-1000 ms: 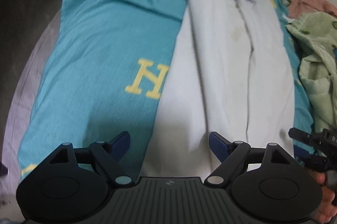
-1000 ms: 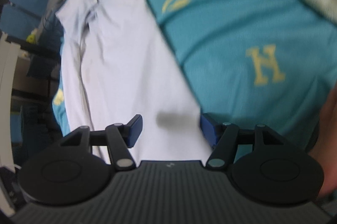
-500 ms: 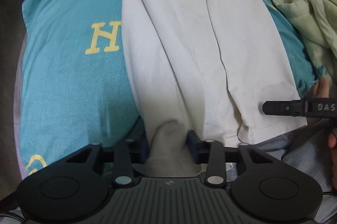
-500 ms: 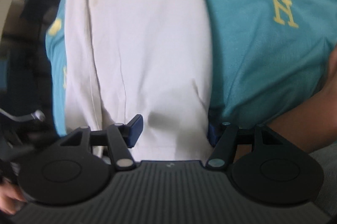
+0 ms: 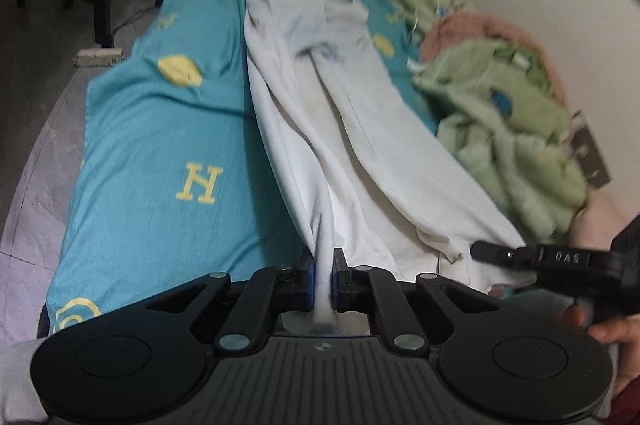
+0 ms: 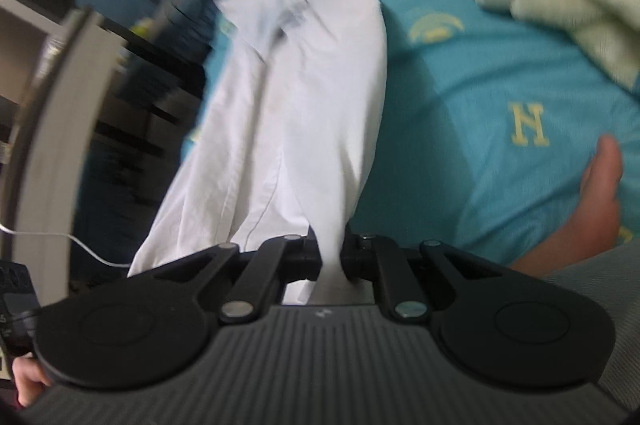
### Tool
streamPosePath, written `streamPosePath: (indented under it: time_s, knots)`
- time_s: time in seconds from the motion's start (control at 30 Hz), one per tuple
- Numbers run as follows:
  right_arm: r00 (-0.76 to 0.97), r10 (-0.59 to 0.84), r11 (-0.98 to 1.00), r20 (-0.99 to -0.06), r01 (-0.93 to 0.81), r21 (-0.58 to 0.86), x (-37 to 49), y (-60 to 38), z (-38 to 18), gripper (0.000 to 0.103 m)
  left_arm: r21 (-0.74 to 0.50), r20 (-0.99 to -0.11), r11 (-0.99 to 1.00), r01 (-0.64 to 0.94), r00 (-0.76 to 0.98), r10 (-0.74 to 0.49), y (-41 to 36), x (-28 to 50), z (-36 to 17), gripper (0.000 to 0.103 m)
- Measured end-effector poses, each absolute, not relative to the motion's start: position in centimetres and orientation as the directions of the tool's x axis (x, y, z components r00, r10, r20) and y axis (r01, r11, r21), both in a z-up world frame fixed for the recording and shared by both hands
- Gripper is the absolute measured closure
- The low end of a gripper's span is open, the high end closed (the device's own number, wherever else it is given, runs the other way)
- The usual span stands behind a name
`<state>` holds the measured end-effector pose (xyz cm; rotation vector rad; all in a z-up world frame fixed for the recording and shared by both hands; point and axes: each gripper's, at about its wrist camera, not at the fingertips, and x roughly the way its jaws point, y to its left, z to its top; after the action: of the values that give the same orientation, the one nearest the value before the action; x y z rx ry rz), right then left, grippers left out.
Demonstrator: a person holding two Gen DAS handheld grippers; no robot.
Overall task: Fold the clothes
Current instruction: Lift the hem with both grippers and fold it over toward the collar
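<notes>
My left gripper has just closed, fingers pinching the hem of the white trousers; my right gripper has closed the same way on the other corner. The trousers stretch toward twelve o'clock across the teal bed. With thin bites, the cloth could slip if I pull unevenly.

White trousers: thin woven cloth, matt, creased, faint stains; the bed sheet under them is smooth teal cloth with a slight sheen and yellow print. Green blanket: fuzzy, napped fabric. Left gripper and right gripper: matt black plastic, ribbed housing, dull silver metal pivot pins, blue rubbery pads on the left.
</notes>
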<state>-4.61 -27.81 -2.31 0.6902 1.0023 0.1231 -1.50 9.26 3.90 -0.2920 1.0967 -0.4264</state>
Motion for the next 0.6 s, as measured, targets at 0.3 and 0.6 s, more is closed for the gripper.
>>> streamPosePath:
  time_s: [0.3,0.6]
  knots:
    - [0.663,0.398,0.799,-0.634,0.089,0.595,-8.8,-27.1,4.2,0.094,-0.468,-0.722,0.867,0.170,0.491,-0.486,10.7,-8.5,10.5,0.096]
    - [0.720,0.397,0.795,-0.569,0.040,0.605,-16.0,-27.6,6.3,0.094,-0.473,-0.678,0.852,0.227,0.524,-0.516,10.4,-16.3,13.3,0.096]
